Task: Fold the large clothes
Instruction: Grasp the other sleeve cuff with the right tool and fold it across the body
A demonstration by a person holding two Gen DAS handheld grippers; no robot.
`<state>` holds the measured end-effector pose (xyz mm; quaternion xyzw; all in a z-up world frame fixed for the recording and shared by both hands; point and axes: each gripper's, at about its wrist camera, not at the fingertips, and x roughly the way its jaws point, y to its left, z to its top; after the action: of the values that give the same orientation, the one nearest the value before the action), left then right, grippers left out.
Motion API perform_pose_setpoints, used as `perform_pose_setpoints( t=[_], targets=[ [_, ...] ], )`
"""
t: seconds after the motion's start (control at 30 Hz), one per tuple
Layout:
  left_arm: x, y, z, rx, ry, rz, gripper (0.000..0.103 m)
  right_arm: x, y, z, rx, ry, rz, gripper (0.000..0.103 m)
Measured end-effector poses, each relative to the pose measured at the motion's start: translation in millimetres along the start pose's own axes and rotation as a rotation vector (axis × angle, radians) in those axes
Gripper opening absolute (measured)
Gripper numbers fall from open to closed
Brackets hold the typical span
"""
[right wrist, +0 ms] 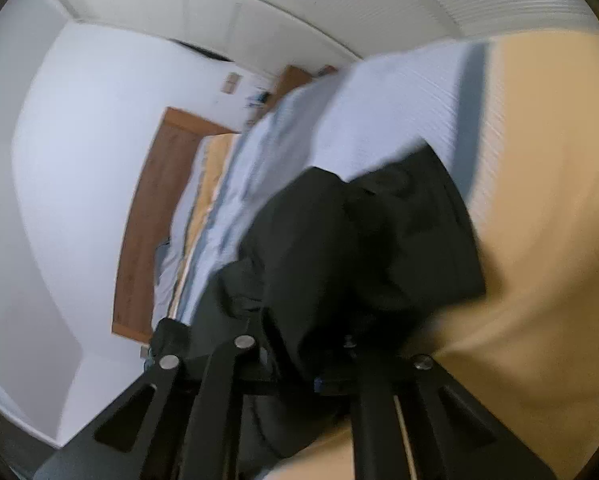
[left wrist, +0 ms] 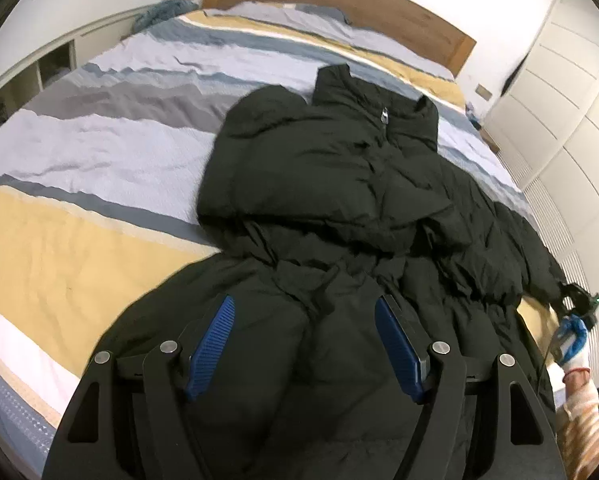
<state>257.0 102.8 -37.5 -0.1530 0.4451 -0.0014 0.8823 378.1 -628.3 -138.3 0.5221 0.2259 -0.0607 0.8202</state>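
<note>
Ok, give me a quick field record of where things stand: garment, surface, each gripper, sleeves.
garment: black puffer jacket, front up, zipped to the collar
surface: striped bed cover, wooden headboard beyond
left gripper: open, above the jacket's lower part, nothing between the blue pads
right gripper: shut on the jacket's right sleeve cuff; view blurred
left sleeve: folded across the chest
right sleeve: stretched out toward the bed edge
fold: body not yet folded

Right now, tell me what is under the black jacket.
The black jacket lies on a striped bedspread that shows all around it, with yellow, blue, grey and white bands. Whatever is directly beneath the jacket is covered, so I cannot tell.
</note>
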Motion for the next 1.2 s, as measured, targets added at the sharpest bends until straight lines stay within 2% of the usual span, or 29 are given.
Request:
perform_pose_setpoints(
  t=[0.33, 0.5, 0.63, 0.83, 0.97, 1.2],
  targets=[
    [-19.3, 20.0, -6.5, -0.091, -0.042, -0.015, 0.072, -38.0, 122.9, -9.4, -0.375, -0.002, 0.117, 0.008],
    [-35.2, 30.9, -11.0, -0.118, -0.063, -0.027, 0.072, -54.6, 173.9, -44.3, -0.547, 0.038, 0.167, 0.008],
    [-48.5, 38.1, -14.4, -0.123, -0.079, -0.023, 0.072, -60.1, 197.6, -74.2, -0.636, 0.066, 0.167, 0.008],
    [-66.7, 43.5, -23.3, -0.095, -0.11, 0.025, 0.072, -66.7, 225.7, -112.4, -0.757, 0.101, 0.154, 0.009],
    [-68.9, 44.9, -33.9, -0.091, -0.102, 0.015, 0.072, -75.0, 238.9, -150.3, -0.855, 0.128, 0.143, 0.009],
    [-75.0, 51.3, -45.4, -0.107, -0.097, 0.011, 0.072, -64.9, 254.0, -226.4, -1.037, 0.239, 0.123, 0.009]
  ],
)
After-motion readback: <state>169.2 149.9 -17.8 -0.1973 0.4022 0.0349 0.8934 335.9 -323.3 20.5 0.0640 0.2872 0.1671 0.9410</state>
